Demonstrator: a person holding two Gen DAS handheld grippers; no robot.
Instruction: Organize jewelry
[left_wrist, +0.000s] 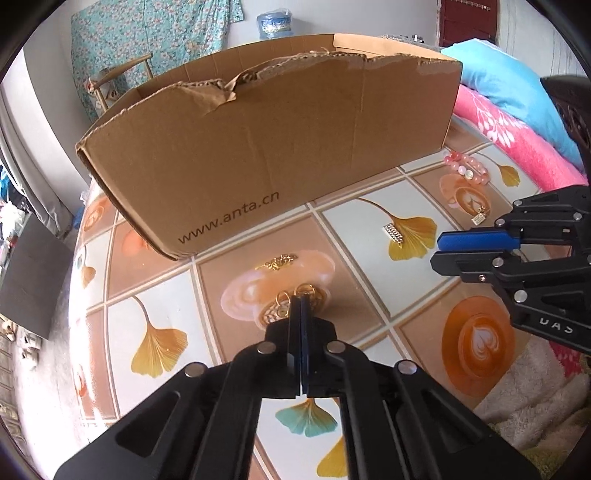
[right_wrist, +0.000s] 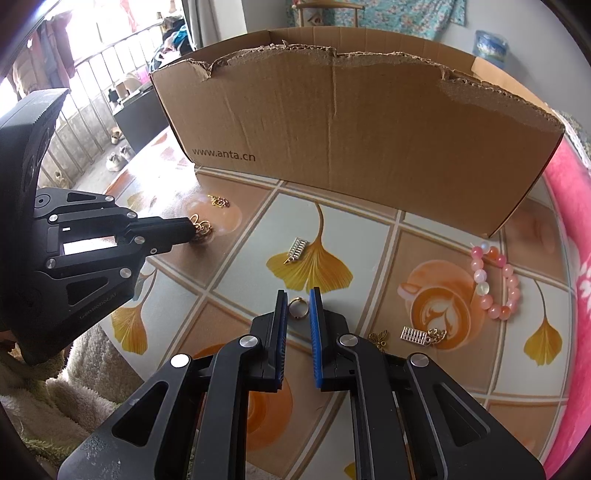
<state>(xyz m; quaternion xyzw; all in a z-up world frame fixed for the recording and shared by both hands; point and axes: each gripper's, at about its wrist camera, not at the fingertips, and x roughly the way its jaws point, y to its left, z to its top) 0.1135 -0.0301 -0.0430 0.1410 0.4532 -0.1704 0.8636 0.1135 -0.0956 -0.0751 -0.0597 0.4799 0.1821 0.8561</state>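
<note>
My left gripper (left_wrist: 301, 295) is shut on a gold filigree pendant (left_wrist: 282, 308) with rings, just above the patterned table; it also shows in the right wrist view (right_wrist: 192, 227) with the pendant (right_wrist: 202, 229). My right gripper (right_wrist: 298, 295) is open with a gold ring (right_wrist: 297, 307) lying between its fingertips; it shows in the left wrist view (left_wrist: 439, 251) at the right. A gold chain charm (left_wrist: 279, 262) lies near the cardboard box (left_wrist: 266, 147). A silver abacus charm (right_wrist: 298, 249), a pink bead bracelet (right_wrist: 496, 282) and small gold charms (right_wrist: 417, 336) lie on the table.
The open cardboard box (right_wrist: 351, 122) stands at the back of the table. Pink and blue blankets (left_wrist: 517, 122) lie to the right. A fluffy cream cloth (right_wrist: 66, 398) hangs at the near table edge (right_wrist: 122, 184).
</note>
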